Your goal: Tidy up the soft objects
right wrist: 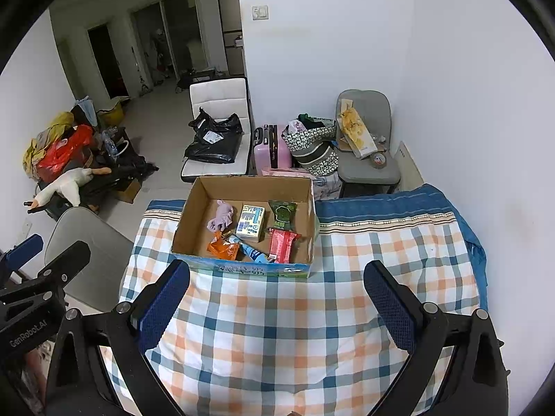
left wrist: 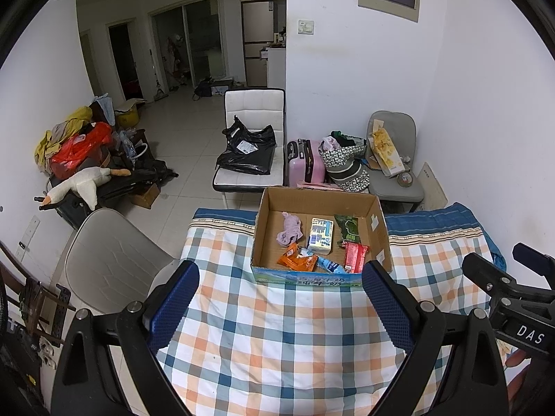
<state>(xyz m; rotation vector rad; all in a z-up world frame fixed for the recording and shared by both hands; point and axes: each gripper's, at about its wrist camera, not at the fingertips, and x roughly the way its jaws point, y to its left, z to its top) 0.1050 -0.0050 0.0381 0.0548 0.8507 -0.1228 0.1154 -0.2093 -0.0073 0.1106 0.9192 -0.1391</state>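
An open cardboard box [left wrist: 376, 228] [right wrist: 194, 204] stands at the far end of a table covered by a checked cloth [left wrist: 277, 329] [right wrist: 277, 329]. Inside lie a purple soft cloth [left wrist: 289, 230] [right wrist: 222, 218], a white tissue pack [left wrist: 321, 235] [right wrist: 250, 227], a green packet [left wrist: 347, 225] [right wrist: 282, 213], a red packet [left wrist: 355, 258] [right wrist: 282, 244], an orange packet [left wrist: 296, 260] [right wrist: 222, 248] and a blue packet [left wrist: 329, 265] [right wrist: 255, 253]. My left gripper [left wrist: 279, 277] and right gripper [right wrist: 275, 277] are both open and empty, held over the cloth short of the box.
A grey chair [left wrist: 111, 260] [right wrist: 86, 242] stands left of the table. Behind the box are a white chair with a black bag [left wrist: 248, 149] [right wrist: 215, 137], a pink suitcase [left wrist: 307, 163] [right wrist: 272, 150], a patterned bag [left wrist: 347, 163] and a second grey chair [left wrist: 395, 159]. Piled clutter with a goose plush [left wrist: 83, 180] lies left.
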